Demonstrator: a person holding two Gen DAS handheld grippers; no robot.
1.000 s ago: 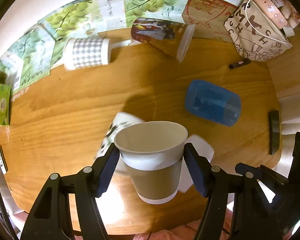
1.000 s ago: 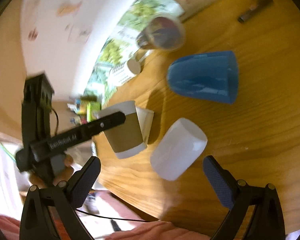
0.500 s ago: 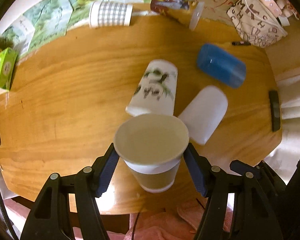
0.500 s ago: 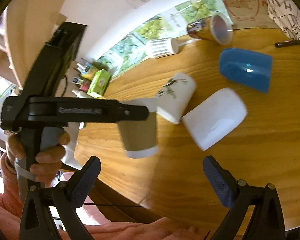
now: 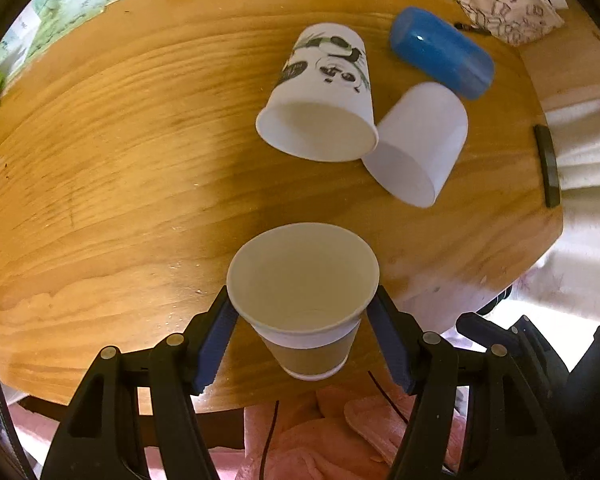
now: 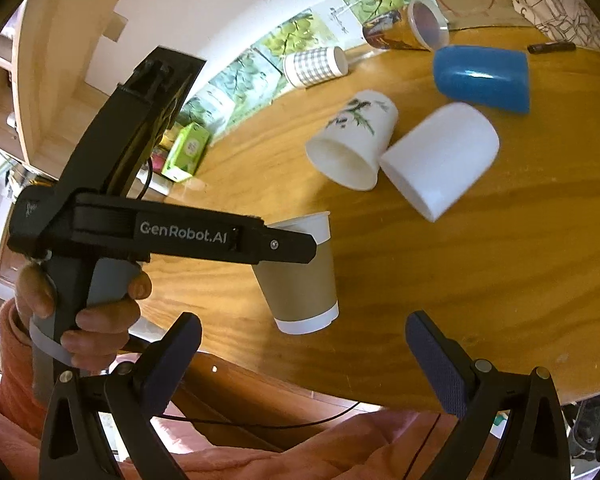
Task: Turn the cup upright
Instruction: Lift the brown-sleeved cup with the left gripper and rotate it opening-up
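Observation:
My left gripper [image 5: 302, 336] is shut on a brown paper cup [image 5: 304, 300] with a white rim, mouth up, held just above the wooden table [image 5: 100, 160] near its front edge. The right wrist view shows the same cup [image 6: 300, 280] upright in the left gripper [image 6: 284, 246], its base a little off the table. My right gripper [image 6: 300, 360] is open and empty, low at the table's front edge, below the cup.
A panda-print cup [image 5: 324, 92], a plain white cup [image 5: 420, 140] and a blue cup [image 5: 440, 52] lie on their sides mid-table. A checked cup [image 6: 314, 66] and a dark printed cup [image 6: 404, 28] lie by the wall. A patterned bag [image 5: 500, 0] stands at the back right.
My left gripper has carried the brown cup back toward the table's front edge and lowered it. The lying cups now sit farther ahead. The right gripper stays open.

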